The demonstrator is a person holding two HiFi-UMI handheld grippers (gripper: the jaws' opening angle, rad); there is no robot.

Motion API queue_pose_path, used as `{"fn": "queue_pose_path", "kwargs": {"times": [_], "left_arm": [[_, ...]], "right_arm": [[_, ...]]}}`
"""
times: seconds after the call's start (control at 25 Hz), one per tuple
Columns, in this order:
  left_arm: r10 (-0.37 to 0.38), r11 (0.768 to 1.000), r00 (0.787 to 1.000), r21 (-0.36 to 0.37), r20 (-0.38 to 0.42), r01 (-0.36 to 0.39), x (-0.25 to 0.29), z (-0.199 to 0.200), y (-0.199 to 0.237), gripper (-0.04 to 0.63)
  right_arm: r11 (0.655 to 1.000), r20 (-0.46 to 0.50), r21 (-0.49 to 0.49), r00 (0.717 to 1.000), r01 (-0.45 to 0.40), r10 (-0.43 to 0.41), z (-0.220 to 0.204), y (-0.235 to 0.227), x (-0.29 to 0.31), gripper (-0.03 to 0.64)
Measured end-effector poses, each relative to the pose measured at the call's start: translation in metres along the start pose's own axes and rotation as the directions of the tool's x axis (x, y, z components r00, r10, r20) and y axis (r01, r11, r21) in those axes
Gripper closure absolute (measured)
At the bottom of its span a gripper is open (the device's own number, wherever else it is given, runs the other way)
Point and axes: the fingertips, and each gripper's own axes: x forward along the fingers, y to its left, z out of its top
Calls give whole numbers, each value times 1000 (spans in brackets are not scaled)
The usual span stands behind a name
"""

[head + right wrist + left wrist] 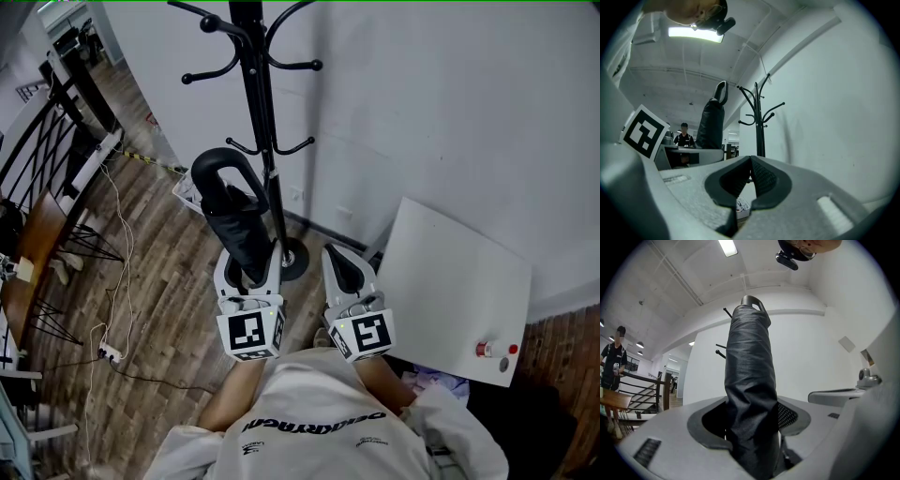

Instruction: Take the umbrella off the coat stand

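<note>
The black folded umbrella stands upright, its loop handle on top, away from the hooks of the black coat stand. My left gripper is shut on its lower part. In the left gripper view the umbrella fills the gap of the left gripper, and its pads press on the fabric. The coat stand's hooks show behind it. My right gripper is beside the left one, near the stand's base. In the right gripper view the right gripper is shut and holds nothing; the umbrella and the coat stand are ahead.
A white panel leans against the wall at the right. A black railing and a wooden seat are at the left. Cables and a power strip lie on the wood floor. A person stands far off.
</note>
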Motion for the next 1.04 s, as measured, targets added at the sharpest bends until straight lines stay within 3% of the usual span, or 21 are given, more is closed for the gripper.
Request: {"fn": "queue_pose_path", "kwargs": {"times": [0.52, 1.04], "left_arm": [[7, 1000, 999, -15, -32, -7, -17, -33, -13, 334], [-5, 1000, 999, -23, -41, 4, -22, -41, -20, 334]], "right_arm": [[1000, -22, -3, 1000, 7, -7, -16, -6, -12, 623], [1000, -38, -2, 999, 13, -13, -23, -8, -17, 623]]}}
